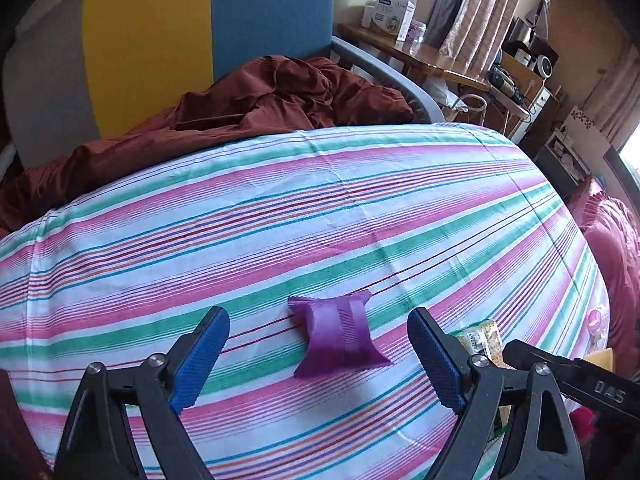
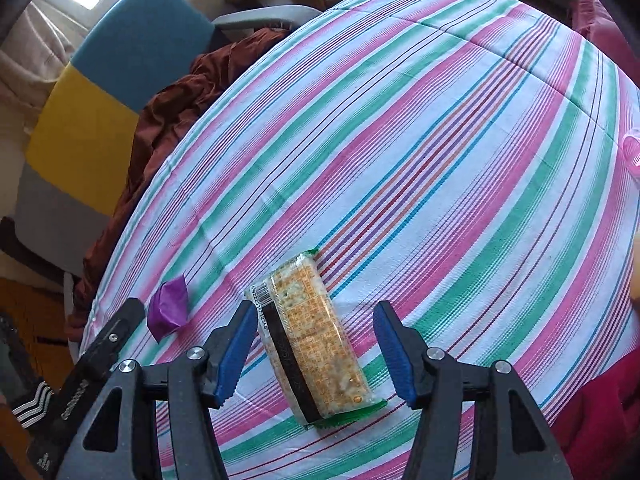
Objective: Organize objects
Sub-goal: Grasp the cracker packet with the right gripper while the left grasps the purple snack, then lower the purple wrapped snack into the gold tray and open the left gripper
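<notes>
A purple snack packet [image 1: 338, 338] lies on the striped bedsheet [image 1: 320, 208]. My left gripper [image 1: 318, 354] is open with its blue pads on either side of the packet, just short of it. A cracker pack [image 2: 314, 338] with green ends lies on the sheet. My right gripper [image 2: 316, 354] is open and straddles it without touching. The purple packet also shows in the right wrist view [image 2: 168, 307], to the left. The cracker pack shows in the left wrist view [image 1: 482, 340] behind the right finger.
A rumpled brown blanket [image 1: 224, 112] lies at the sheet's far edge, before a yellow and blue chair back [image 1: 208, 28]. A pink round object [image 2: 633, 152] sits at the sheet's right edge. A wooden desk [image 1: 432, 60] with boxes stands beyond. A red cushion [image 1: 612, 240] lies right.
</notes>
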Demonstrator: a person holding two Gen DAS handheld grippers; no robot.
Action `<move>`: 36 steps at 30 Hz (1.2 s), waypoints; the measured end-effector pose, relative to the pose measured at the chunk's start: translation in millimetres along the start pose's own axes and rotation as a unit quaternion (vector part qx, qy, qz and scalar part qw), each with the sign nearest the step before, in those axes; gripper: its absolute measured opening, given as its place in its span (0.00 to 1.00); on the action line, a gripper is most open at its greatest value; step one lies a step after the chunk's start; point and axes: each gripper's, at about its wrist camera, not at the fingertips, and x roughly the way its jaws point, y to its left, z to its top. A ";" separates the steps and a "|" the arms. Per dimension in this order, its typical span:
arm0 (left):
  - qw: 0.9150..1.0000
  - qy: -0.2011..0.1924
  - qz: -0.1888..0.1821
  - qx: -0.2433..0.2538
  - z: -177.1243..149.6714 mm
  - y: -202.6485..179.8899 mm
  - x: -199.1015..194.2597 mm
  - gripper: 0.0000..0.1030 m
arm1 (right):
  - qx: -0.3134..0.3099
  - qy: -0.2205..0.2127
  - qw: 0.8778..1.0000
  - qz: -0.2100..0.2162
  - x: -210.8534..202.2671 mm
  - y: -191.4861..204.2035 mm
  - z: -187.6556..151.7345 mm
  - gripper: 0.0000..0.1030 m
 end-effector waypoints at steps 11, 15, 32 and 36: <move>0.997 0.023 0.037 0.056 -16.6 -4.4 30.6 0.39 | -0.033 0.009 0.999 -0.011 4.8 16.2 11.1 0.59; 0.999 0.007 0.040 0.026 -51.2 12.3 4.2 0.38 | -0.044 0.017 0.999 -0.020 6.6 14.8 7.6 0.59; 0.996 -0.070 0.058 0.013 -158.9 23.9 -53.4 0.38 | -0.223 0.032 0.961 -0.157 29.9 56.6 -27.0 0.56; 0.995 -0.081 0.051 0.009 -161.1 27.3 -53.9 0.37 | -0.226 0.034 0.960 -0.160 30.0 56.4 -27.7 0.56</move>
